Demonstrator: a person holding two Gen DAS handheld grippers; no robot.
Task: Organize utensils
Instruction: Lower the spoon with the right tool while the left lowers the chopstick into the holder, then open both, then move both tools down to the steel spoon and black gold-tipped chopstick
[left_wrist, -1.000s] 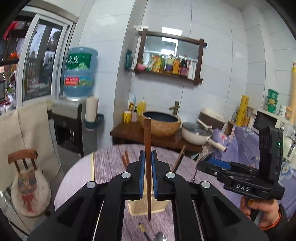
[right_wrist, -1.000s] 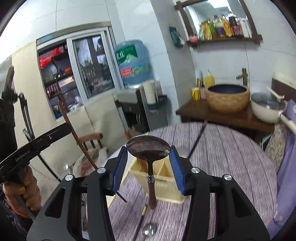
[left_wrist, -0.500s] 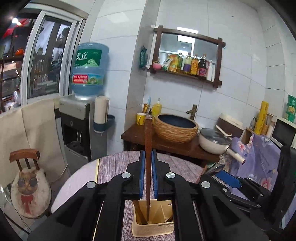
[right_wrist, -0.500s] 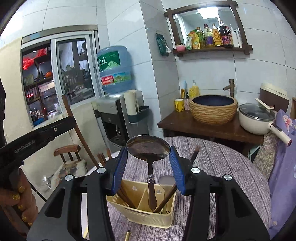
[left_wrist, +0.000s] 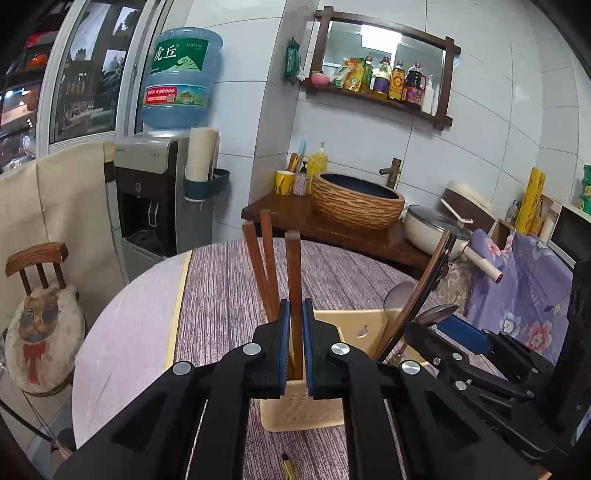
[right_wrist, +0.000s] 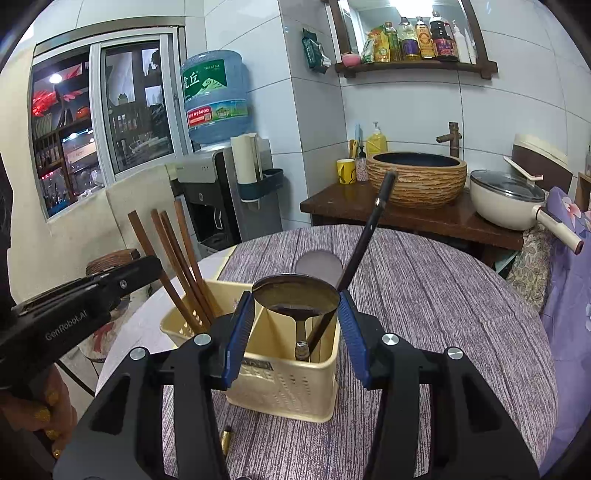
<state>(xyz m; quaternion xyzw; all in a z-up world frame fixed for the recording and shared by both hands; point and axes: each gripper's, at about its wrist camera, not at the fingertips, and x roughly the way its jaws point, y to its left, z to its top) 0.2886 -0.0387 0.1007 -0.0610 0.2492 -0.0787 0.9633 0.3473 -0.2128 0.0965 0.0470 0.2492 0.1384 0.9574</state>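
left gripper (left_wrist: 294, 325) clamped on one chopstick (left_wrist: 293, 273), its lower end in the holder (right_wrist: 280, 384). right gripper (right_wrist: 295, 321) pinches one spoon (right_wrist: 295, 297), handle down in the holder. four chopsticks (right_wrist: 177, 258) counted on the holder's left; one dark ladle (right_wrist: 364, 236) leaning.

A blue water-cooler bottle (left_wrist: 181, 77) stands at 11 o'clock — a woven-sided basin (left_wrist: 357, 201) sits past 12, a lidded cream pan (left_wrist: 430, 227) at 2, and 1 cat-cushioned chair (left_wrist: 38, 321) at 9.
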